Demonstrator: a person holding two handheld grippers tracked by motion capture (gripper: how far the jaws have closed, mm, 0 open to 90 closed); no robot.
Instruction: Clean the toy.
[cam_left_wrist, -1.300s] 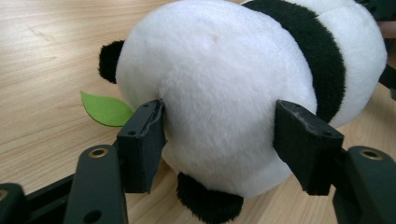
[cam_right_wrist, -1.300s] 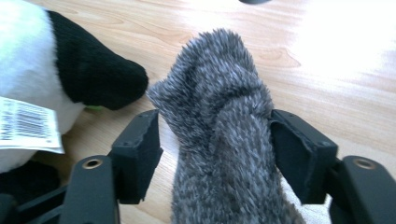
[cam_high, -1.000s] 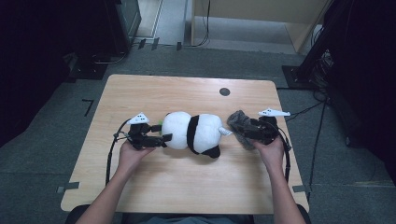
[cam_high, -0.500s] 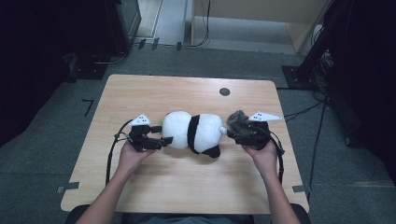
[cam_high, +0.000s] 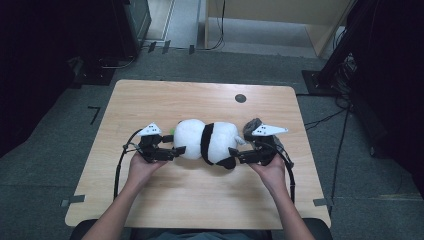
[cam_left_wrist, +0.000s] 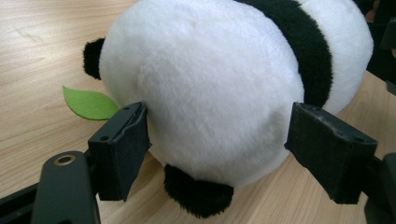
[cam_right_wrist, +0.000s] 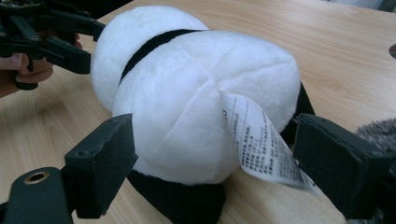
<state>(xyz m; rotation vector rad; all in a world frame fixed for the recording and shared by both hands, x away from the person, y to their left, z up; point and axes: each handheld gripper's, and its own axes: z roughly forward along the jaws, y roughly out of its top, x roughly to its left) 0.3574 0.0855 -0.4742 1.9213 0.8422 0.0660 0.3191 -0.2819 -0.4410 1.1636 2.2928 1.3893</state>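
A wooden table (cam_high: 150, 100) seen from above, with a plush panda (cam_high: 207, 141) lying on its side near the middle, its long axis running from 9 o'clock to 3 o'clock. At the panda's 9 o'clock end sits the left gripper (cam_high: 179, 149), held in a person's left hand (cam_high: 141, 167) and pointing toward 3 o'clock. Its jaws stand apart on either side of the rounded white head; in the left gripper view (cam_left_wrist: 219, 140) one pad (cam_left_wrist: 123, 144) rests against the fur while the other stands just off it, so the head is bracketed but not squeezed. A green felt leaf (cam_left_wrist: 88, 102) pokes out beside the head. At the panda's 3 o'clock end is the right gripper (cam_high: 234, 152), in the right hand (cam_high: 272, 172), pointing toward 9 o'clock. Its jaws have just been opening and now stand wide around the panda's rear, where a white care tag (cam_right_wrist: 261, 142) hangs between them; neither pad presses the fur. A grey furry thing (cam_high: 252, 126) lies just behind this gripper. Both grippers face each other along the panda's length and sit about equally close to it, so any lift would likely turn on closing on both ends at once.
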